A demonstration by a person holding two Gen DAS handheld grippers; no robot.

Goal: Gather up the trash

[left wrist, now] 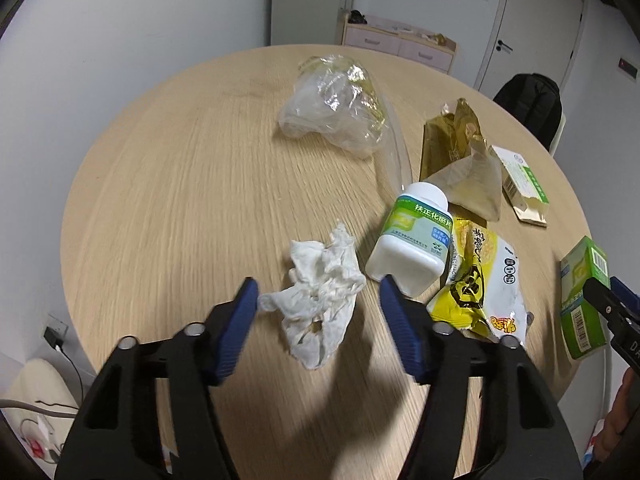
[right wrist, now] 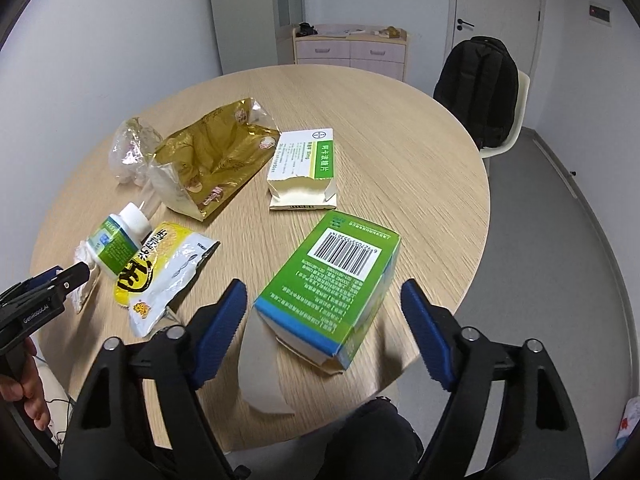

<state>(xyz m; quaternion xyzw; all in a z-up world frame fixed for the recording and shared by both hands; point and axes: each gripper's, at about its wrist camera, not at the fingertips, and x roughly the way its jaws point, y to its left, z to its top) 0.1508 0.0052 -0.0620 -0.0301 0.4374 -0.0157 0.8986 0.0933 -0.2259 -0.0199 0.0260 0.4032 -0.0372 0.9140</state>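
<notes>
A crumpled white tissue [left wrist: 324,276] lies on the round wooden table [left wrist: 180,200], between the blue fingers of my left gripper [left wrist: 320,295]. The jaws stand open around it with a gap on the right side. In the right wrist view a green carton [right wrist: 332,280] with a barcode lies near the table's front edge. My right gripper [right wrist: 325,293] is open and straddles it, the pads clear of its sides. The carton [left wrist: 580,300] also shows at the right edge of the left wrist view.
A white pill bottle [left wrist: 412,240] and a yellow snack wrapper [left wrist: 484,284] lie just right of the tissue. Farther back are a gold foil bag [right wrist: 216,160], a clear plastic bag [left wrist: 336,108] and a torn white box [right wrist: 304,172]. A backpack [right wrist: 480,92] rests on a chair.
</notes>
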